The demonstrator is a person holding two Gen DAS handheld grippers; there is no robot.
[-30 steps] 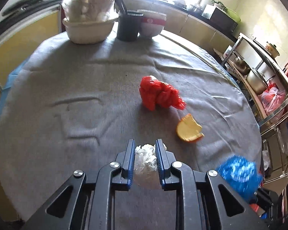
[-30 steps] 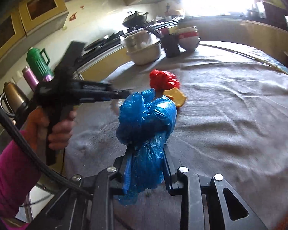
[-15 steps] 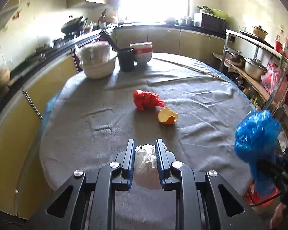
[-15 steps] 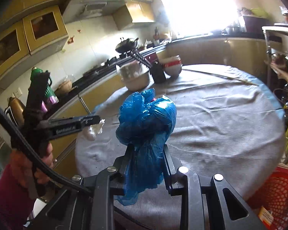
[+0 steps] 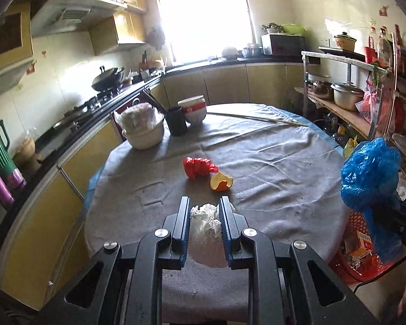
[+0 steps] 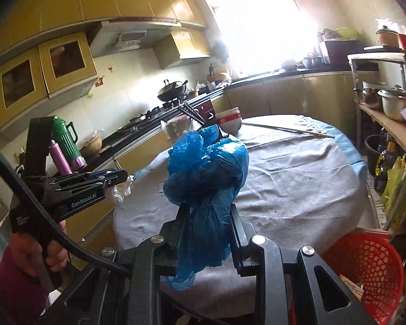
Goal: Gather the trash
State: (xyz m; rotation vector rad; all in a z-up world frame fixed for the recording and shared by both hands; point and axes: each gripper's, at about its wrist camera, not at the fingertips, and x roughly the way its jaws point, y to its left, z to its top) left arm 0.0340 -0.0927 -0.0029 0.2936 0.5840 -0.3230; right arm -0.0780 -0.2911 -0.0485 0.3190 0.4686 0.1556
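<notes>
My left gripper (image 5: 205, 207) is shut on a crumpled white tissue (image 5: 205, 220), held off the near edge of the round table (image 5: 270, 178). My right gripper (image 6: 209, 211) is shut on a crumpled blue plastic bag (image 6: 207, 168), also off the table's near edge; the bag also shows in the left wrist view (image 5: 370, 173). A red plastic wrapper (image 5: 199, 166) and an orange peel (image 5: 220, 182) lie on the grey cloth mid-table. A red mesh basket (image 6: 365, 265) with some trash stands on the floor at the table's near right.
Bowls (image 5: 144, 132), a dark cup (image 5: 177, 120) with chopsticks and stacked bowls (image 5: 195, 111) stand at the table's far side. Long chopsticks (image 5: 257, 119) lie far right. A metal rack (image 5: 346, 100) with pots stands right; counter and stove (image 5: 94, 105) run left.
Both grippers have pulled back and up from the table with their loads. The red basket has come into the right wrist view.
</notes>
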